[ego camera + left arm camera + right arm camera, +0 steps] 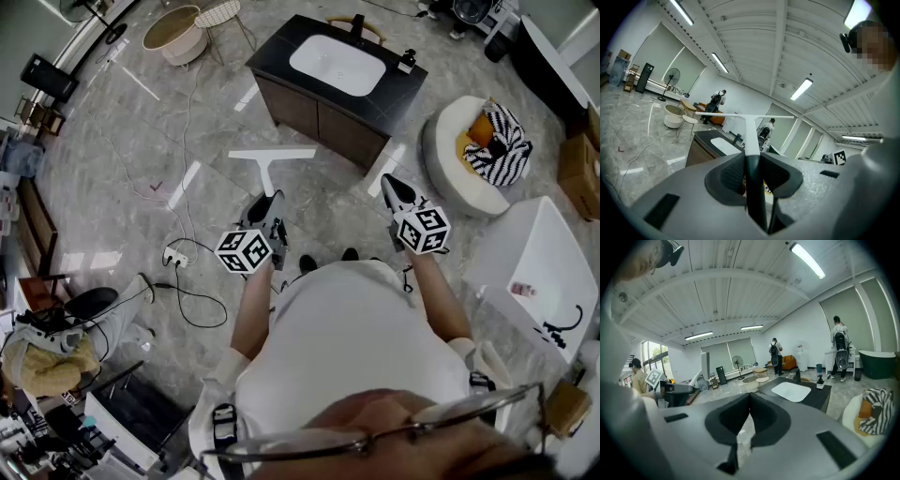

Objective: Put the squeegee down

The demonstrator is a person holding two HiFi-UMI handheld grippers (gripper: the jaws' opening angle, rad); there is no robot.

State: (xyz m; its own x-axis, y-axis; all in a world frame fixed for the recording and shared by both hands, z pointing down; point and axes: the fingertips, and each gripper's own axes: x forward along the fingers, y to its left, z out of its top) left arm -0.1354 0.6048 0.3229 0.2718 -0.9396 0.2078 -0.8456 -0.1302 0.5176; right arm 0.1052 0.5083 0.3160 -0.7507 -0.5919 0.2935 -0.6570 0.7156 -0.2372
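Jaws of the left gripper [752, 161] were seen pressed from both sides onto the dark handle [754, 187] of the squeegee [750, 133], so the tool was held firmly. From the grip the handle was carried forward into a white neck, and the neck was crossed at its far end by a long, thin white blade, set level like the top stroke of a T. The squeegee was held in the air, clear of every surface, over the grey marble floor [187, 122] and a little short of a dark cabinet [314, 117].

Jaws of the right gripper [750, 399] were brought together at their tips, and nothing was caught between them. Both grippers were held out in front of the person [347, 347] wearing a white top, side by side but well apart, each topped by a cube with square markers [244, 250].

Beyond them, the cabinet was capped by a black top into which a white basin [337, 64] was sunk. To the right of it a round white seat [445, 173] was placed, with a black-and-white striped cloth [502, 141] laid in it. Nearer, at the right edge, a white bathtub [534, 258] was seen. On the floor to the left, a power strip [175, 255] was lying with a cable [192, 305] looped beside it.
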